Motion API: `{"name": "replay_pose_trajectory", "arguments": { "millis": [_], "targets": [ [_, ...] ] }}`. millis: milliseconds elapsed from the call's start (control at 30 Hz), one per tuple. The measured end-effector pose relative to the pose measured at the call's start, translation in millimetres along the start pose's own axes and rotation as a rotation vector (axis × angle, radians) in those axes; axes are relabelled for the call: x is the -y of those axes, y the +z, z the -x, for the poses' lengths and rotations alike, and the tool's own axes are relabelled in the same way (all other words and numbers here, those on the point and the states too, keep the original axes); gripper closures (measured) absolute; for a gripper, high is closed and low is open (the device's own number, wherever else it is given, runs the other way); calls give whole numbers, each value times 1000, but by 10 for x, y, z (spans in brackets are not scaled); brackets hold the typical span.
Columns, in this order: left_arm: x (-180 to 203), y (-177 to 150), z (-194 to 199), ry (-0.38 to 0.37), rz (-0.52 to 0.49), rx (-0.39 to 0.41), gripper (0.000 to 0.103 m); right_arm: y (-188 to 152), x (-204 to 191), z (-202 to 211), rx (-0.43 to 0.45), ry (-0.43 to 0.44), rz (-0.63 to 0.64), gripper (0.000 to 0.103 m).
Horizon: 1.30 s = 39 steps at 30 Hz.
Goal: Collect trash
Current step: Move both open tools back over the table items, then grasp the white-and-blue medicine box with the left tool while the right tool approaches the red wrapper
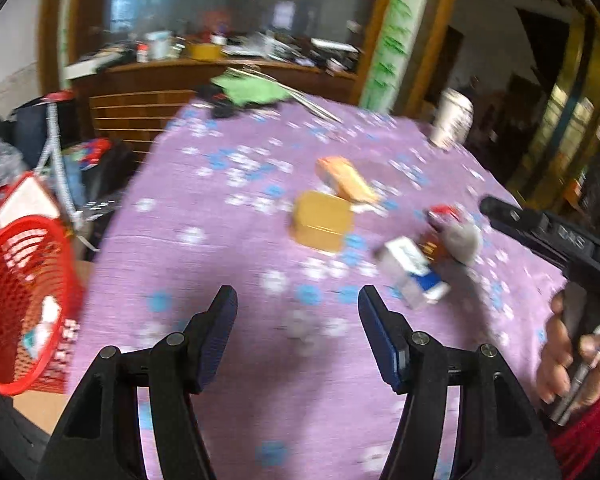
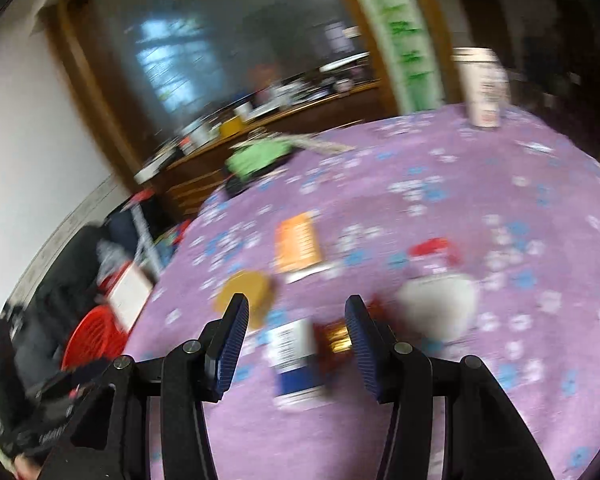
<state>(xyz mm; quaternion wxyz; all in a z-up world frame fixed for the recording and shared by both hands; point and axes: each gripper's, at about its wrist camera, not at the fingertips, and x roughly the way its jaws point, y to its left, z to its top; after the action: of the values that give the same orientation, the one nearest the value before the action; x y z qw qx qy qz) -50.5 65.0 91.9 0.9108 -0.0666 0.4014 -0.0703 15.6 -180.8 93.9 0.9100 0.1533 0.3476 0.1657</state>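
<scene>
Open right tool [image 2: 296,320] above blue-white carton [image 2: 296,360], mid-table [image 2: 460,420].

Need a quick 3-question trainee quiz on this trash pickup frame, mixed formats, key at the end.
1. True or false: the left hand-held gripper is shut on a piece of trash.
2. Multiple choice: the red plastic mesh basket sits where? A) centre of the purple floral tablecloth B) off the table's left edge C) beside the white cylindrical container
3. Fill in: seen from the right wrist, the item lying nearest between the open right hand-held gripper fingers is the white and ____ carton.

Key: 1 false; 2 B; 3 blue
</scene>
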Motion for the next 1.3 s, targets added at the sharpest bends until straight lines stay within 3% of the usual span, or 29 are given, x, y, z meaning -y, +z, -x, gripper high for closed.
{"name": "replay_pose_trajectory", "arguments": {
  "millis": [233,333,567,600,733,1133,1300],
  "targets": [
    [682,176,-551,-71,-5,-157,41,12,531,-65,81,-92,-91,49],
    [885,211,-793,-83,14,-208,41,1,682,-88,83,-81,-137,49],
    [1166,225,-1292,26,-24,-271,44,29,844,51,146,-68,-213,49],
    [1187,221,-1327,24,-33,-270,53,31,838,61,146,-59,-208,49],
    [1146,196,-1357,49,-58,-248,71,21,785,37,128,-28,-184,49],
    [521,52,-1058,62,-74,-128,70,-147,433,-379,-91,121,-55,49],
    [196,13,-827,88,-42,21,70,-184,490,-436,-108,127,-78,49]
  ]
}}
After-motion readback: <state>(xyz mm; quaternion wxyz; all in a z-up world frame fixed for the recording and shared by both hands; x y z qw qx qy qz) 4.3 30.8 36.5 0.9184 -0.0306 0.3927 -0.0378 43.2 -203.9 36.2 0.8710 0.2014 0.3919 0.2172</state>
